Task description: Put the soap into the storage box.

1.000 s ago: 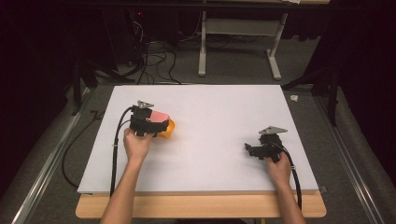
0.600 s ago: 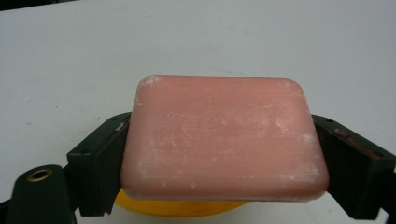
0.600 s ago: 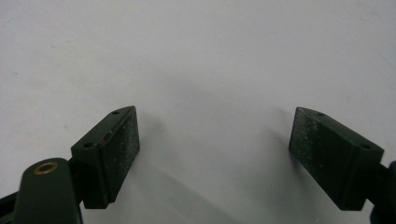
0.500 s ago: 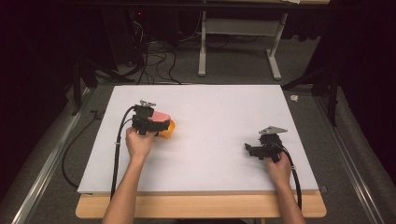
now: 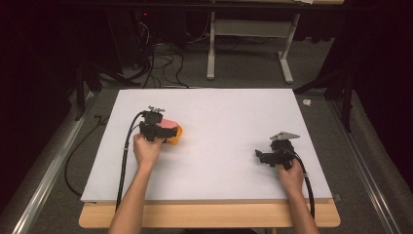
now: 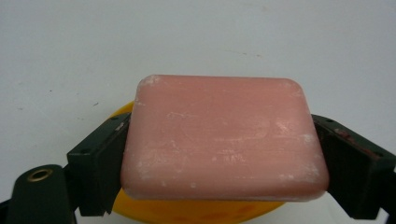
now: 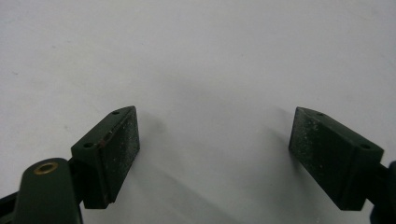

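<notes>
Soap (image 6: 224, 137) pinched between left gripper (image 6: 224, 158) jaws, above yellow dish (image 6: 196, 211).

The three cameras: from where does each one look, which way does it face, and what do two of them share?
High view: above the person's side, facing forward and down on the white table; both forearms enter from below, with the left gripper and the right gripper.
Left gripper view: rides the left gripper, looking along its jaws, which clamp a pink soap bar over a yellow dish.
Right gripper view: rides the right gripper, jaws apart over bare table.
Shared: high and left gripper views both show soap and dish.
</notes>
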Tool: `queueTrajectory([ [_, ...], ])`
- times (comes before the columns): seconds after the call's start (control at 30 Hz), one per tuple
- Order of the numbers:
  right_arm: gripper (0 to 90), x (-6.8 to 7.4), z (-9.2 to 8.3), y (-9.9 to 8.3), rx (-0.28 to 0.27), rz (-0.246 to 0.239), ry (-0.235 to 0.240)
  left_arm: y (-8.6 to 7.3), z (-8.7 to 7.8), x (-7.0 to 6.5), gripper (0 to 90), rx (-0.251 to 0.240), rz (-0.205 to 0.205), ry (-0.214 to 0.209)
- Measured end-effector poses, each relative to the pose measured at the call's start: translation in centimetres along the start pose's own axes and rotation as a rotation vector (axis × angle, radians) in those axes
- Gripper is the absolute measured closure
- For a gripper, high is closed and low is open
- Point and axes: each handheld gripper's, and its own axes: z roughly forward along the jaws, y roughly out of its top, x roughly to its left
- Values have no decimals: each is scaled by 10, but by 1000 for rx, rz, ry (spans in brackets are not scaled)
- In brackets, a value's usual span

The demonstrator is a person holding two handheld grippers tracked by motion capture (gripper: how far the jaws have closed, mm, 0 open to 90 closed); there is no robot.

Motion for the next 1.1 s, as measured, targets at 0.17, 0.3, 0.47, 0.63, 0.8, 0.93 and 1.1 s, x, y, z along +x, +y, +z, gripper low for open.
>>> queueTrajectory([
  [0.17, 169, 0, 0, 0, 0, -1, 1, 0, 4, 1, 135, 17, -7, 1],
  [0.3, 169, 0, 0, 0, 0, -1, 1, -1, 5, 1, 135, 25, -7, 3],
  [0.47, 169, 0, 0, 0, -1, -3, 1, -1, 6, 2, 134, 34, -11, 4],
  [0.63, 169, 0, 0, 0, -3, -2, -2, -1, 8, 3, 135, 43, -17, 4],
  [0.8, 169, 0, 0, 0, -3, -3, -2, -2, 10, 2, 134, 47, -23, 1],
  [0.93, 169, 0, 0, 0, -6, -4, -3, -2, 12, 1, 134, 53, -21, 3],
  [1.1, 169, 0, 0, 0, -4, -4, -4, -2, 13, 1, 134, 62, -21, 1],
])
